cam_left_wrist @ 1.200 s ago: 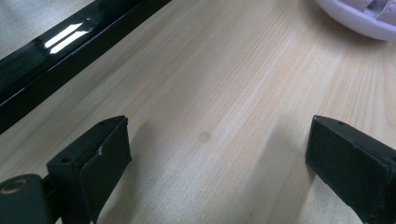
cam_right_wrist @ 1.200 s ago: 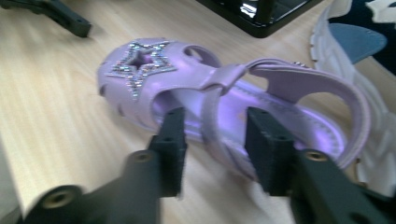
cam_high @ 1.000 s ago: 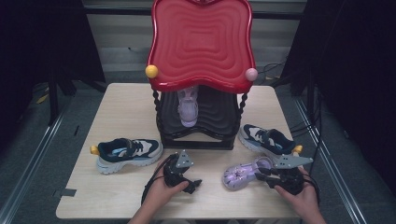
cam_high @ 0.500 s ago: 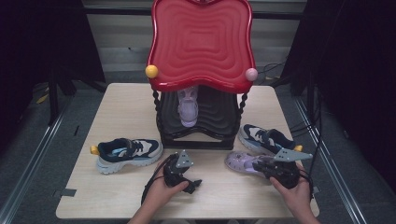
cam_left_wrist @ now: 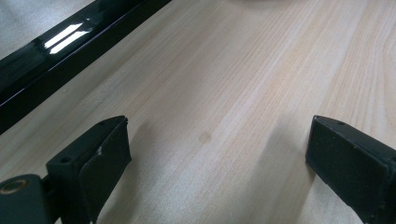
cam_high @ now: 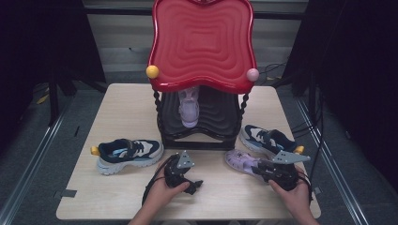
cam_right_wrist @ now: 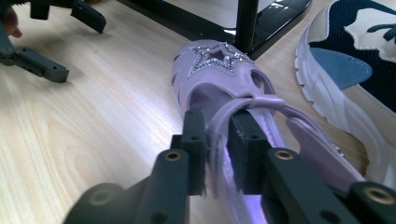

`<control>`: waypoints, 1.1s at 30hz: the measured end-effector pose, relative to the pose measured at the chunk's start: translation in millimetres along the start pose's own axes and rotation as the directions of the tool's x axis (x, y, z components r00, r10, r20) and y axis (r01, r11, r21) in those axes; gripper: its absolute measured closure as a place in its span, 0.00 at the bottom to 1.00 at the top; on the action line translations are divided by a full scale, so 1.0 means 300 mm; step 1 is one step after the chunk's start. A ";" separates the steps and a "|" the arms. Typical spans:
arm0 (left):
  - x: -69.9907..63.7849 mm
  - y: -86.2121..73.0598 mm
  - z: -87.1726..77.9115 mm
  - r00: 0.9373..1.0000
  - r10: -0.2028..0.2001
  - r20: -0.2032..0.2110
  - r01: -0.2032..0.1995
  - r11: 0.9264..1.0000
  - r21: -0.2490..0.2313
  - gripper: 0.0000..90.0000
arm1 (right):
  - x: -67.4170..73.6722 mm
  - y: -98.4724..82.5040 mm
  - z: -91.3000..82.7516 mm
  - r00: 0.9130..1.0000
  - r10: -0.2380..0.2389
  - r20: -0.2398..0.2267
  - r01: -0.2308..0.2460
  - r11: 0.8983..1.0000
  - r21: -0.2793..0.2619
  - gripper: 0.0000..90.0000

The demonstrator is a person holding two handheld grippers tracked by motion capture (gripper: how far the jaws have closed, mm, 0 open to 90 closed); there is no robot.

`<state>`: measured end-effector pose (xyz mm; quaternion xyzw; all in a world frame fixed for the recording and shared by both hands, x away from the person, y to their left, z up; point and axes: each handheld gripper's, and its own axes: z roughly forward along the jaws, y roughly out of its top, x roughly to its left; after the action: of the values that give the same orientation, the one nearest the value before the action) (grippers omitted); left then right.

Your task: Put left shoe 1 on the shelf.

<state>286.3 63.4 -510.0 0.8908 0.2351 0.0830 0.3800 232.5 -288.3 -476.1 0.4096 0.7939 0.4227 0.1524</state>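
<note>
A purple sandal (cam_high: 240, 161) (cam_right_wrist: 210, 79) with a glittery star lies on the wooden table (cam_high: 122, 108) at the front right. My right gripper (cam_high: 261, 169) (cam_right_wrist: 217, 126) is shut on the sandal's heel strap; its jaws have just been opening a little, and the strap still sits pinched between the pads. A matching purple sandal (cam_high: 189, 110) stands toe-down inside the red and black rack (cam_high: 202, 42). My left gripper (cam_high: 195, 184) (cam_left_wrist: 219, 144) rests low over bare tabletop in front of the rack, open, with nothing between its jaws.
A navy and white sneaker (cam_high: 129, 152) lies at the left of the rack. Another (cam_high: 268, 139) (cam_right_wrist: 355, 60) lies at the right, close beside the held sandal. The rack's black base (cam_left_wrist: 70, 46) and twisted post (cam_right_wrist: 245, 18) stand just beyond both grippers.
The purple sandal has shifted a little away from the table's front edge, toward the rack and the right sneaker, with the right gripper on it. The left gripper has stayed put.
</note>
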 end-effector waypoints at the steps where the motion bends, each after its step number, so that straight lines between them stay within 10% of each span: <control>1: 0.000 0.000 0.000 1.000 0.000 0.000 0.000 1.000 0.000 0.07 | 0.001 -0.001 -0.007 1.000 -0.008 -0.003 0.008 1.000 0.003 0.79; 8: 0.000 0.000 0.001 1.000 0.000 -0.001 0.000 1.000 -0.002 0.07 | 0.011 -0.012 -0.034 0.999 -0.041 0.002 0.041 0.999 0.035 0.66; 20: 0.000 0.000 0.001 1.000 -0.003 -0.002 0.003 1.000 -0.002 0.06 | 0.005 -0.021 -0.043 0.999 -0.049 -0.005 0.049 0.998 0.024 0.92; 33: -0.001 0.000 0.001 1.000 -0.002 -0.003 0.002 1.000 -0.002 0.07 | 0.032 0.000 -0.057 0.999 -0.018 -0.026 0.017 1.000 -0.026 0.83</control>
<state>286.2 63.1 -510.2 0.8899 0.2366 0.0841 0.3807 216.6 -290.2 -464.7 0.3950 0.7940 0.4368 0.1509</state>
